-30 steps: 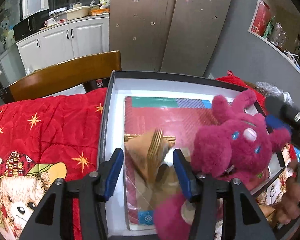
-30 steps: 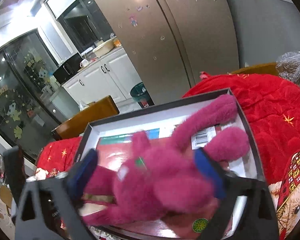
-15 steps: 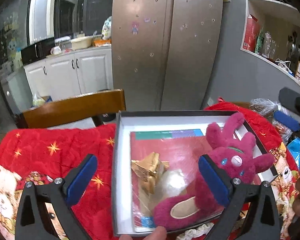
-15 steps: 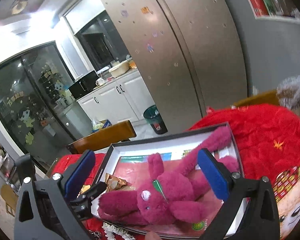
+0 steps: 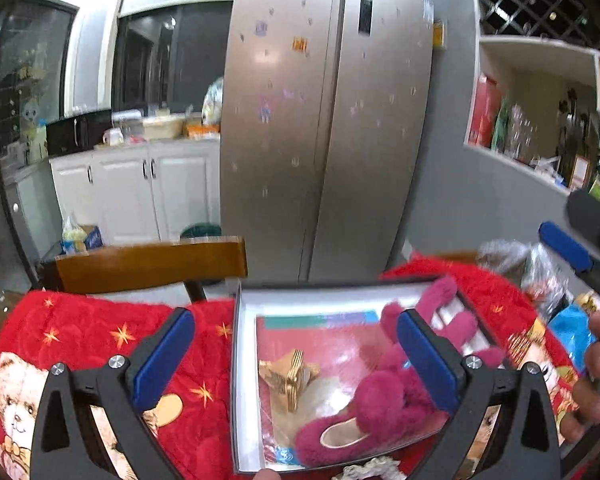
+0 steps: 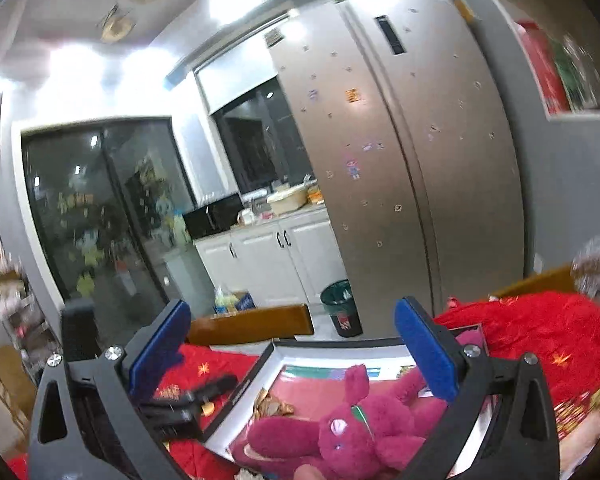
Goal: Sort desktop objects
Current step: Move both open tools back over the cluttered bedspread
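Bright ceiling lights (image 6: 112,64) blow out overhead of the right gripper; both fisheye views bend, blurred toward edges

Both wrist views look forward along their own jaws, from above the desk and raised toward the kitchen. The left view sits near the box (image 5: 244,360); the right view looks from farther right and higher. Both share the box, the chair (image 5: 152,266) and the fridge (image 6: 400,160).
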`<state>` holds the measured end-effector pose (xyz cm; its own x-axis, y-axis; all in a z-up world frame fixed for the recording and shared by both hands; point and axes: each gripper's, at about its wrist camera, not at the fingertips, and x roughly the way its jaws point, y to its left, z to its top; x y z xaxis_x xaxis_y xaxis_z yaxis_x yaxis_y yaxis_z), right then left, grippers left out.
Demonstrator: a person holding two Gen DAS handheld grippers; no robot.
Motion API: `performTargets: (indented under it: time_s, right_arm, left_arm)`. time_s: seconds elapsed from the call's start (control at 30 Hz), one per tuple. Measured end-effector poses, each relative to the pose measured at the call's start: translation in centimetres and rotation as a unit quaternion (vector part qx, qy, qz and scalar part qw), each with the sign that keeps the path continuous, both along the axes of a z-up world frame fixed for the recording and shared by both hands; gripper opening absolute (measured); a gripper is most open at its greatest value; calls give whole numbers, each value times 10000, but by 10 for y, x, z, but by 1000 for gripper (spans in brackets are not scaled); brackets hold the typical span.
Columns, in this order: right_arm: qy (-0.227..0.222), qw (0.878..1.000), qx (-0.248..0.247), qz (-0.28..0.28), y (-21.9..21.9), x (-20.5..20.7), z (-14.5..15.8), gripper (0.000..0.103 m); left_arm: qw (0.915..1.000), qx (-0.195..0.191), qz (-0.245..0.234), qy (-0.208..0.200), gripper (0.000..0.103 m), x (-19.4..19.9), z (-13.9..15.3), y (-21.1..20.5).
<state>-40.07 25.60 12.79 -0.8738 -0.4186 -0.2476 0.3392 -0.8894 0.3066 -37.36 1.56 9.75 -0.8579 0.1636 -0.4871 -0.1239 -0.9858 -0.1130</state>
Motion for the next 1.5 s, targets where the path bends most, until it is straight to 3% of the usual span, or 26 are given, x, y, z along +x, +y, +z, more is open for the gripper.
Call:
performTargets:
  time_s: [0.2,0.4,0.63,0.83,0.93,1.03,1.13,1.2,1.37,1.5]
  right_arm:
    - [56,9989,127,-450,-11,31,26,103]
    - [590,9976,130,-348,-14,84,63,103]
    - [680,9973,246,90,-35,168,94,103]
    - [710,9935,546,700,-67,234,96,103]
    - [613,9935,612,734,-76,261,89,103]
    - [657,9916,1088,260,-92,289,76,103]
    - [763,9884,1304,-129,-105,315,52,103]
    - [645,9897,1277,-84,-113,328,31,103]
    - [165,9954,842,431,-119,322,-13,103]
    - [-375,9952,751,509,-124,303,-43,103]
  left_arm:
    - [9985,469,-138,233,103,24,28,-7]
    - [9942,940,-420,303,103,64,56,-21]
    - [9973,405,-237,562,103,133,89,-38]
    - [9958,317,-206,833,103,189,107,-61]
    - [9968,164,-75,783,103,212,92,-72]
    - [9968,-75,245,756,103,243,67,-86]
    - [9988,-88,362,304,103,271,24,-101]
    - [9993,-17,380,-65,103,281,-2,-109]
    - [9955,142,382,-854,103,278,-60,-114]
    - [9953,39,307,-920,103,268,-68,-106]
